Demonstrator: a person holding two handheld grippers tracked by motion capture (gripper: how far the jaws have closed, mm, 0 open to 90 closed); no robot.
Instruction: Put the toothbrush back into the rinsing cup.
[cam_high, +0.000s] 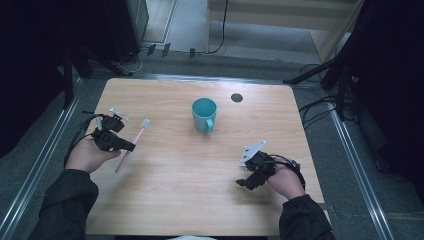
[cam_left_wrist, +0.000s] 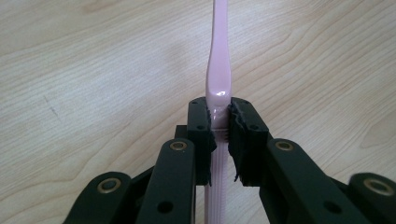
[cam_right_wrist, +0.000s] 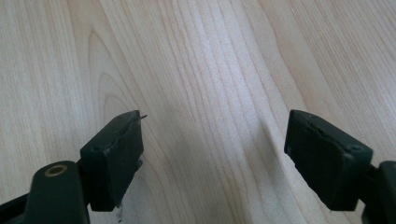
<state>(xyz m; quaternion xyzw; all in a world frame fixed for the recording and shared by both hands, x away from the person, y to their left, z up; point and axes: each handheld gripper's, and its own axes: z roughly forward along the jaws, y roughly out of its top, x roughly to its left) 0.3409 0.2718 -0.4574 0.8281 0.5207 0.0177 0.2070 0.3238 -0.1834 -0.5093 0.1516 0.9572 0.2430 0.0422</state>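
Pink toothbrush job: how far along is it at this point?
Done: the left gripper is shut on the pink toothbrush, gripping its handle. In hand: the brush sits low over the wooden table, bristles toward the teal mug. Left, probably: carrying it to the mug, which looks empty. The right gripper is open, idle.

No lettering, label, brand mark, number or sign can be read in any view. The pink toothbrush (cam_left_wrist: 218, 70) clamped between the left jaws carries a plain handle: the smooth part beyond the jaws and the ribbed part behind them are both unmarked. The pale wood tabletop (cam_right_wrist: 210, 70) seen between and beyond the right jaws shows grain only. The teal mug (cam_high: 204, 114) has a plain wall with no print that can be made out at this size.
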